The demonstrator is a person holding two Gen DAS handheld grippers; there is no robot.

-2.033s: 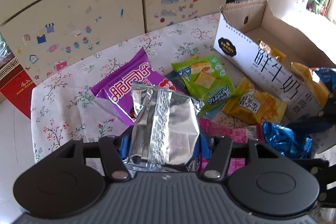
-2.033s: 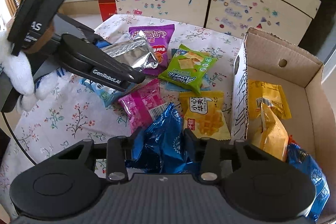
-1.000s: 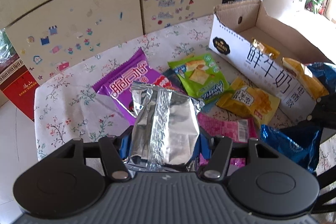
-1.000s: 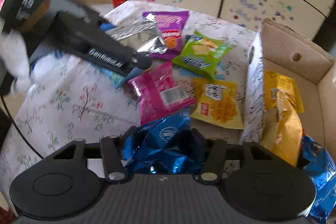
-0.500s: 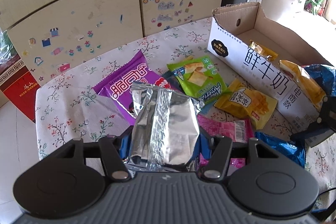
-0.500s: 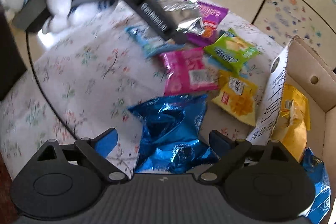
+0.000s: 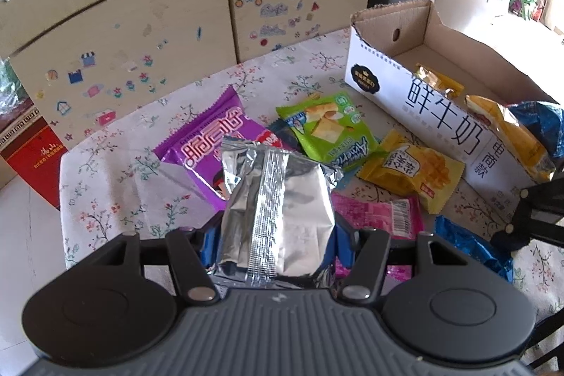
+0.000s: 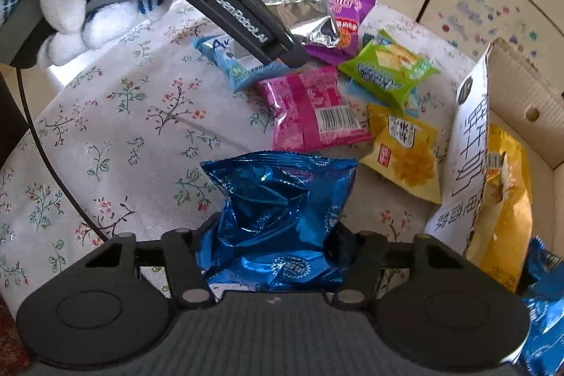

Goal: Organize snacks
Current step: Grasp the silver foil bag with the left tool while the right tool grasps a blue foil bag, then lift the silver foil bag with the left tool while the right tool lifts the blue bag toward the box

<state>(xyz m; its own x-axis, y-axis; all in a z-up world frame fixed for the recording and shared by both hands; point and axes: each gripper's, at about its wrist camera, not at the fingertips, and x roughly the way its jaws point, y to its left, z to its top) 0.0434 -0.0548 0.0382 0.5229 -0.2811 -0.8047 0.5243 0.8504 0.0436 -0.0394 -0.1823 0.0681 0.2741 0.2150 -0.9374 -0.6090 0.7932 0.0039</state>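
My left gripper (image 7: 275, 235) is shut on a silver foil snack bag (image 7: 276, 210) and holds it above the floral tablecloth; it also shows in the right wrist view (image 8: 303, 6). My right gripper (image 8: 271, 245) is shut on a crumpled blue foil bag (image 8: 278, 210), low over the table beside the cardboard box (image 8: 472, 143). The box (image 7: 416, 87) holds yellow bags (image 7: 507, 136) and a blue bag (image 7: 539, 122). Purple (image 7: 208, 147), green (image 7: 328, 129), yellow (image 7: 412, 168) and pink (image 7: 380, 217) bags lie loose on the table.
A light-blue packet (image 8: 239, 66) lies under the left gripper. A stickered cabinet (image 7: 176, 23) stands behind the table, a red box (image 7: 31, 157) on the floor to the left. The tablecloth (image 8: 105, 129) spreads to the left of the snacks.
My right gripper opened half a second ago with the blue bag on the table, and has closed on it again. The left gripper has kept its hold on the silver bag, nearly still.
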